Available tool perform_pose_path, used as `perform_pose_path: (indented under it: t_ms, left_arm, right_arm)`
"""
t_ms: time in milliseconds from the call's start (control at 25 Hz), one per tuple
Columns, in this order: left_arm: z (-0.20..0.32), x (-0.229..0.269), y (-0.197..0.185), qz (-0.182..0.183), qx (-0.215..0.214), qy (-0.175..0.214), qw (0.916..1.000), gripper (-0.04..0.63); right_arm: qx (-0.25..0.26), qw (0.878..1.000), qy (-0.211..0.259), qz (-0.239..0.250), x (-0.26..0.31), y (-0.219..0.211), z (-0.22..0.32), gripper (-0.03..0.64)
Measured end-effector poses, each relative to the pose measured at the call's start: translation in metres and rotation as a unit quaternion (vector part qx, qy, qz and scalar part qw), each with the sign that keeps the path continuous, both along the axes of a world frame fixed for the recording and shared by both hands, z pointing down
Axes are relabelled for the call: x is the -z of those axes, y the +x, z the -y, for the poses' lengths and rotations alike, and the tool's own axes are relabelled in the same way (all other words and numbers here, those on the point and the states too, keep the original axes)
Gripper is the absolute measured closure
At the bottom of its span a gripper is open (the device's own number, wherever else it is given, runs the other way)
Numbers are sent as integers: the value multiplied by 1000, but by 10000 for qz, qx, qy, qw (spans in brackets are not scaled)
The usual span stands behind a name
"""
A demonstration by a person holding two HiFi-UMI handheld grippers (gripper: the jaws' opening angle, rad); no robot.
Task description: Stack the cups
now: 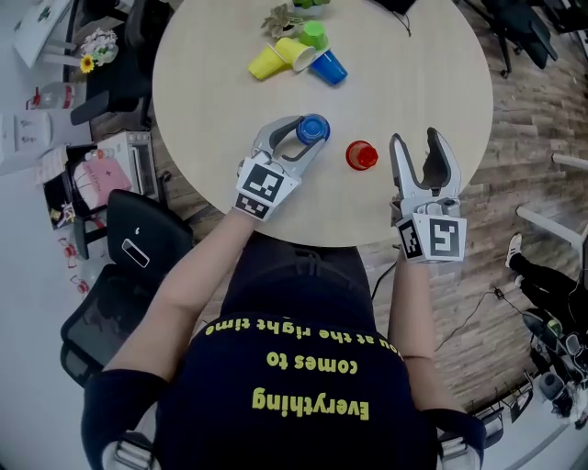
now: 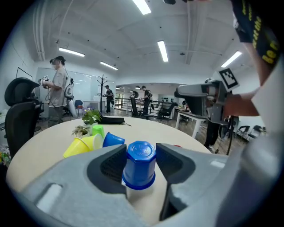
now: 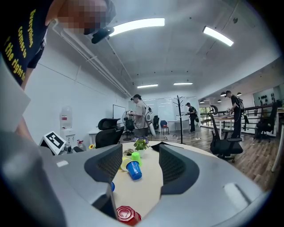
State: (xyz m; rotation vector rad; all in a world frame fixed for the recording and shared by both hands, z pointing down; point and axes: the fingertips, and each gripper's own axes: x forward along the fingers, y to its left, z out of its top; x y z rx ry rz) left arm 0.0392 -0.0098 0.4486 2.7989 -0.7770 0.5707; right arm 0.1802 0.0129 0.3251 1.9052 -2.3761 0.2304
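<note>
Cup first: the upturned blue plastic cup (image 2: 140, 165) sits clamped between the pads of my left gripper (image 1: 306, 136), whose jaws are closed on its sides at a middling width; an upturned red plastic cup (image 1: 361, 155) stands on the round beige table (image 1: 413, 83), between the two tools; my right gripper (image 1: 421, 147) is spread wide and empty, with the red cup low before its jaws; yellow, green and blue cups (image 1: 296, 55) lie heaped well beyond.

A round pale table (image 1: 418, 64) is seen on a wood-plank floor (image 1: 537, 101). A small potted plant (image 1: 283, 18) is set near its far edge — a black office chair (image 1: 101, 321) is placed by the near left rim.
</note>
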Motion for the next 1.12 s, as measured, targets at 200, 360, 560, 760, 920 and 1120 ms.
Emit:
perform_pose_path:
  t_ms: [200, 360, 560, 760, 920, 1120]
  left_arm:
    - [-31, -25, 14, 145, -406, -219, 9988, 387]
    - [-45, -41, 22, 228, -542, -356, 9976, 387]
    - [-56, -52, 31, 321, -649, -393, 9966, 387]
    - [-60, -56, 36, 425, -691, -329, 9962, 385]
    - [-58, -59, 37, 421, -656, -356, 9963, 383]
    - [-56, -61, 41, 377, -696, -447, 9959, 383]
  right_arm:
    - [-57, 10000, 4, 7, -1, 3, -10, 350]
    - [-85, 10000, -23, 4, -2, 5, -18, 350]
    - [-150, 9999, -73, 6, -5, 10, -28, 351]
    - [-198, 9998, -85, 33, -7, 13, -30, 350]
    - [-205, 9997, -81, 45, -7, 15, -30, 350]
    - [-207, 9997, -80, 46, -8, 16, -30, 351]
